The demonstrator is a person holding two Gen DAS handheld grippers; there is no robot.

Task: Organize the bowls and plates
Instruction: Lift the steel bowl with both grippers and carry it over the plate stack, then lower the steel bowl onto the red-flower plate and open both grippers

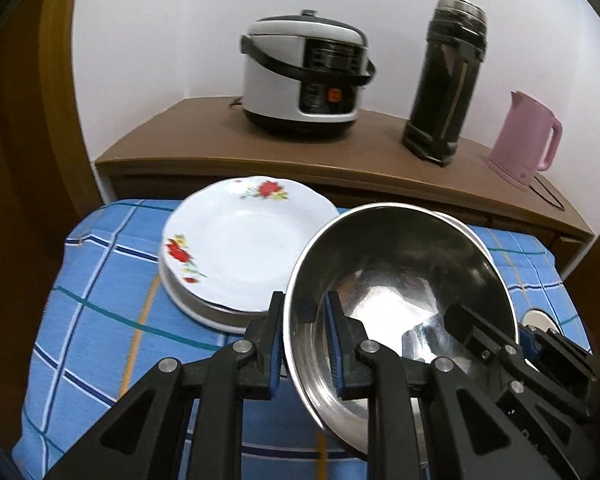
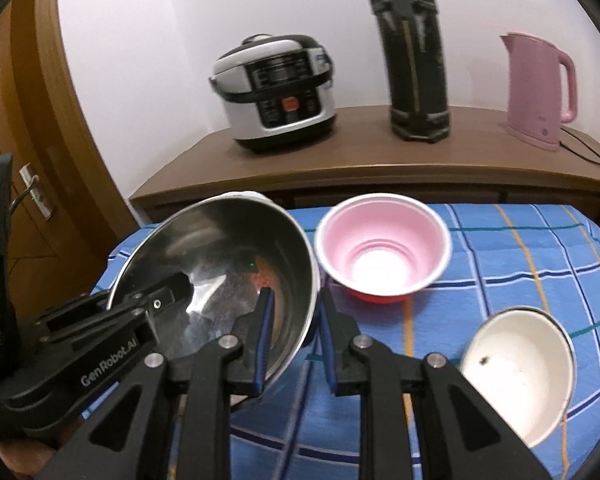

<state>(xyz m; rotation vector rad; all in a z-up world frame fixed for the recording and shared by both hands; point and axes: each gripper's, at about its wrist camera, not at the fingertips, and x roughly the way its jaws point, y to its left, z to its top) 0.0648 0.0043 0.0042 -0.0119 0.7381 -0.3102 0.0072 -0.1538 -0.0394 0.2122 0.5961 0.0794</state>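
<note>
A large steel bowl (image 1: 400, 272) (image 2: 220, 264) hangs tilted over the blue checked tablecloth (image 1: 100, 304), held at two sides. My left gripper (image 1: 304, 320) is shut on its left rim, one pad inside and one outside. On the opposite rim my right gripper (image 2: 294, 320) is shut the same way. A stack of white plates with red flowers (image 1: 244, 244) lies just left of the bowl. To its right stand a pink bowl (image 2: 384, 256) and, nearer, a white bowl (image 2: 520, 368).
Behind the table a wooden cabinet (image 2: 340, 176) carries a rice cooker (image 1: 304, 76), a dark thermos (image 1: 444, 84) and a pink kettle (image 2: 540, 92) with its cord. A wooden door with a handle (image 2: 32, 192) is at the left.
</note>
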